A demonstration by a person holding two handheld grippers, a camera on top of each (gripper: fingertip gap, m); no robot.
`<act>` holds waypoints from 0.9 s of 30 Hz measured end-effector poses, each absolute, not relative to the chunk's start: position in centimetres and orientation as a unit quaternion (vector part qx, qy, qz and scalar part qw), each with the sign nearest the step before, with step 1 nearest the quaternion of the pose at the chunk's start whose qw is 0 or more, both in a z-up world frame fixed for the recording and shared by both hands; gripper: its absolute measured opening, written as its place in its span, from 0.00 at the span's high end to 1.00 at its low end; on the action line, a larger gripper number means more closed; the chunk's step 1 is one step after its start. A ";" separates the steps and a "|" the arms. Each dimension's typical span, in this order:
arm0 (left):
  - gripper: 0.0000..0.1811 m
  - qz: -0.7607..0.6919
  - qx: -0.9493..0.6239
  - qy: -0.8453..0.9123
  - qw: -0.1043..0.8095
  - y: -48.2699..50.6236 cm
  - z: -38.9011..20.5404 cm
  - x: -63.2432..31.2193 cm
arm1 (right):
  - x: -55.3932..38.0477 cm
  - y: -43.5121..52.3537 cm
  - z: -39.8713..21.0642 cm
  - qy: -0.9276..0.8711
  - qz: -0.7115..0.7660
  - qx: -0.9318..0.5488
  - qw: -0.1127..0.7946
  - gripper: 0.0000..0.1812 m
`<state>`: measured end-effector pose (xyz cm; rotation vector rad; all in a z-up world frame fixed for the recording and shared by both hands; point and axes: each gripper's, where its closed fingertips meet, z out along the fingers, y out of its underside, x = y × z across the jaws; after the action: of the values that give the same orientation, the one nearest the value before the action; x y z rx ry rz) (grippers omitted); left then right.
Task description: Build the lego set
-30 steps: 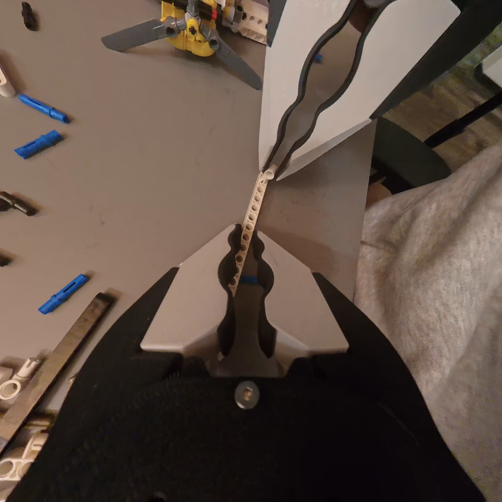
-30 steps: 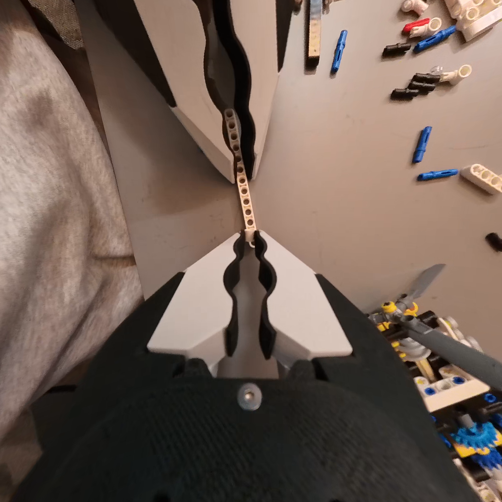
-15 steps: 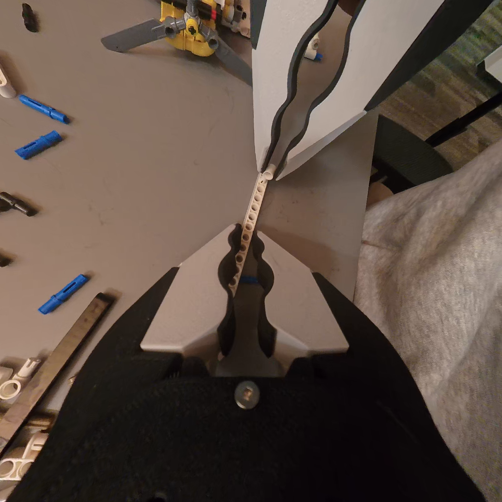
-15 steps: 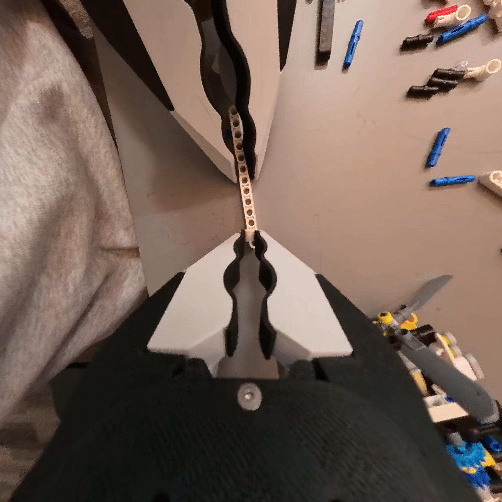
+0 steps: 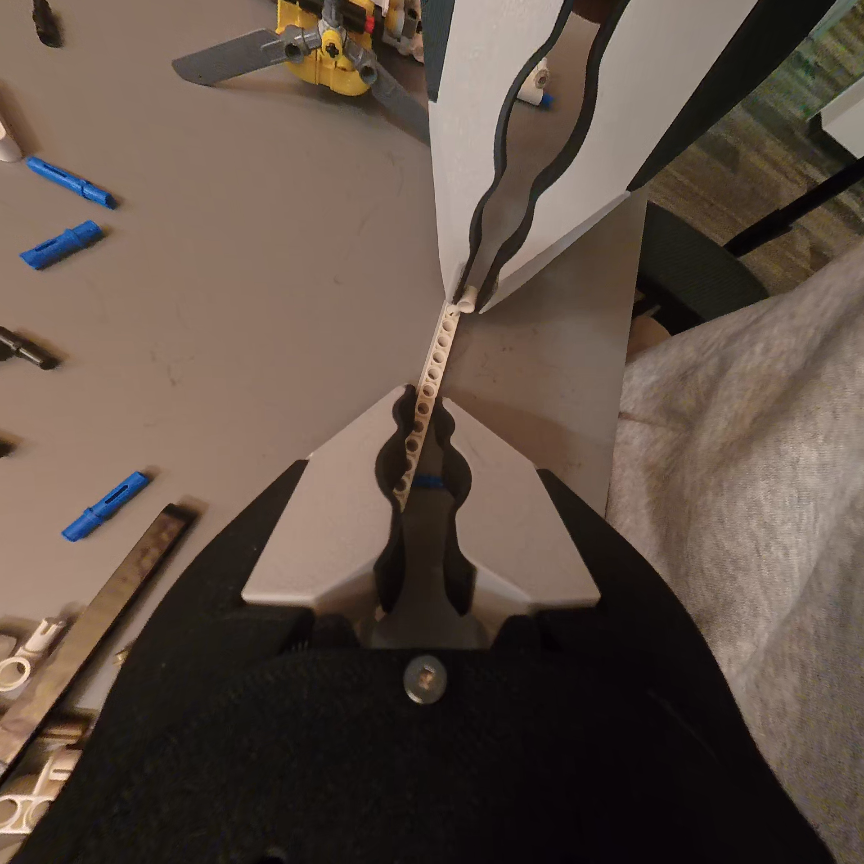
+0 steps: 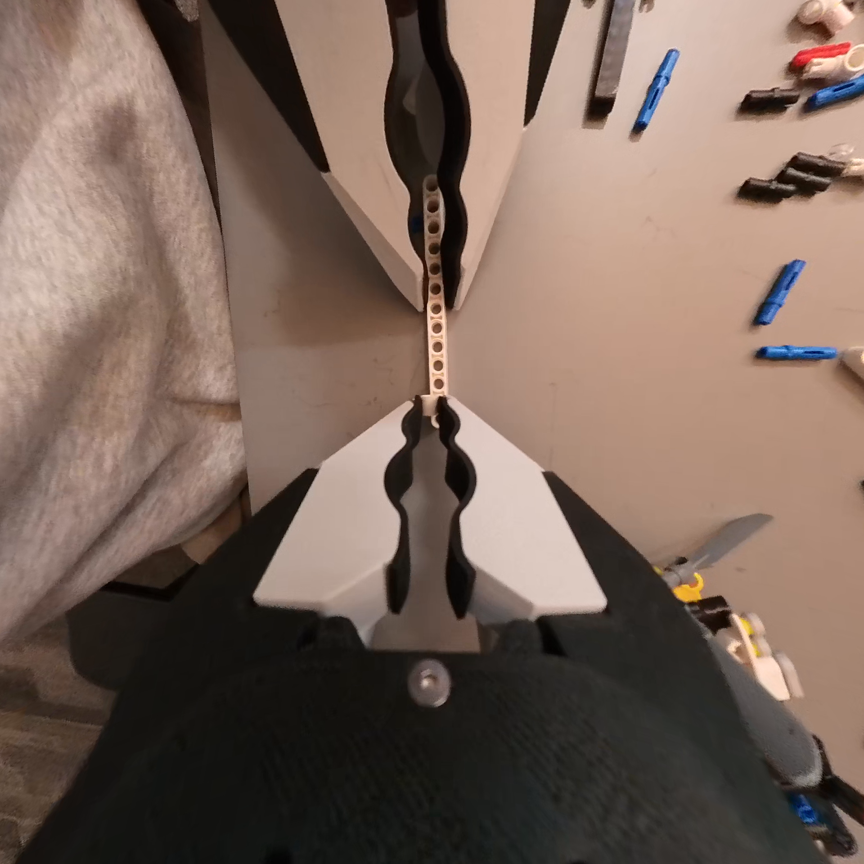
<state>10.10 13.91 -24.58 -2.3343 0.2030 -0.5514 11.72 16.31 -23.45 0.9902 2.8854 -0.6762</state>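
Left claw (image 5: pixel 423 397) clamps a white beam (image 5: pixel 432 374). Right claw (image 6: pixel 432 406) pinches a small white connector (image 6: pixel 430 405) at the beam's far end. No readable writing shows.

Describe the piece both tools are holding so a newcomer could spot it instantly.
Start at the grey table, at its edge near the person's grey sleeve. There the left tool and right tool meet tip to tip, joined by a long white beam. It is thin, with a row of holes, and held in the air, unlike the loose blue pins lying flat.
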 end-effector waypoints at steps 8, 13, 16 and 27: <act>0.97 -0.211 -0.905 0.080 0.360 13.9 -24.6 10.1 | 11.7 16.3 -23.5 0.924 -0.208 0.319 0.043 0.97; 0.97 -0.211 -0.905 0.085 0.359 13.9 -24.6 10.2 | 11.7 16.4 -23.4 0.918 -0.210 0.327 0.075 0.97; 0.97 -0.210 -0.905 0.087 0.359 13.8 -24.6 10.3 | 11.7 16.4 -23.4 0.918 -0.207 0.325 0.093 0.97; 0.97 -0.206 -0.906 0.093 0.359 13.8 -24.6 10.4 | 11.8 16.5 -23.5 0.918 -0.205 0.313 0.129 0.97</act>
<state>10.38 13.82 -24.64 -2.3360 0.2396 -0.5326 11.79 16.49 -23.48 0.9095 2.6703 -0.5951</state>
